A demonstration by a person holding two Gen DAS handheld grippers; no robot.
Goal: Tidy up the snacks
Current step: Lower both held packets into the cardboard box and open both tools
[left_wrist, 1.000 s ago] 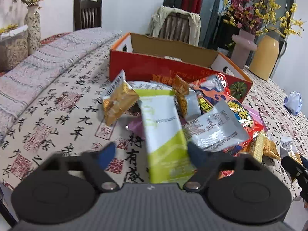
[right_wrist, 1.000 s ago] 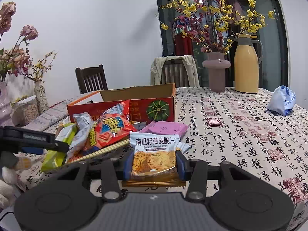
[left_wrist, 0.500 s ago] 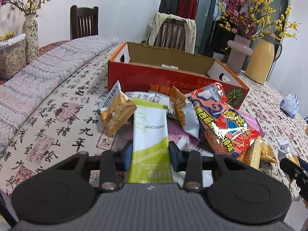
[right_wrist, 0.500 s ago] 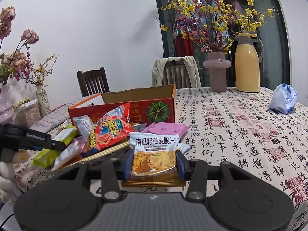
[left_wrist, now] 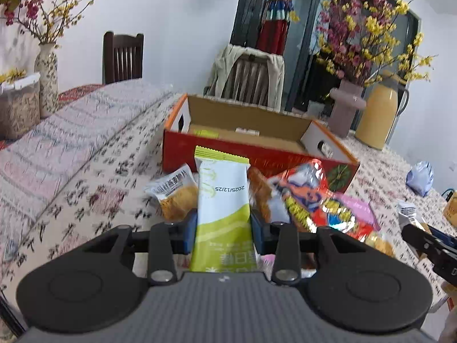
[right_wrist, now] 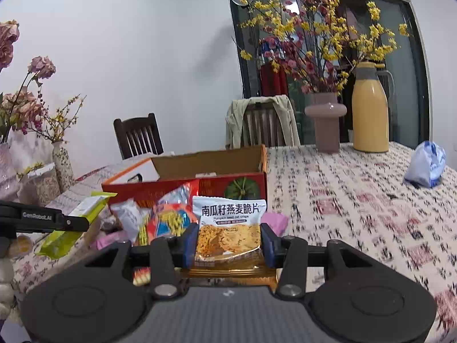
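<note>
My left gripper (left_wrist: 223,228) is shut on a white and green snack bar (left_wrist: 222,200), held lifted above the snack pile and pointing at the open red cardboard box (left_wrist: 257,154). In the right wrist view that green bar (right_wrist: 77,223) hangs at the left in the left gripper's fingers. My right gripper (right_wrist: 229,243) is shut on a pumpkin seed oat crisps packet (right_wrist: 230,228), raised in front of the red box (right_wrist: 222,183). A red crisps bag (left_wrist: 311,197) and several small packets lie in a heap before the box.
A mauve vase (right_wrist: 325,120) with flowering branches and a yellow thermos jug (right_wrist: 370,108) stand at the table's far side. A blue-white plastic bag (right_wrist: 427,164) lies at the right. Two chairs stand behind the table. A patterned vase (left_wrist: 47,77) and a lidded container (left_wrist: 18,108) sit far left.
The left gripper closed on the green bar and lifted it off the pile, toward the box. The right gripper rose a little with the oat crisps packet still held.
</note>
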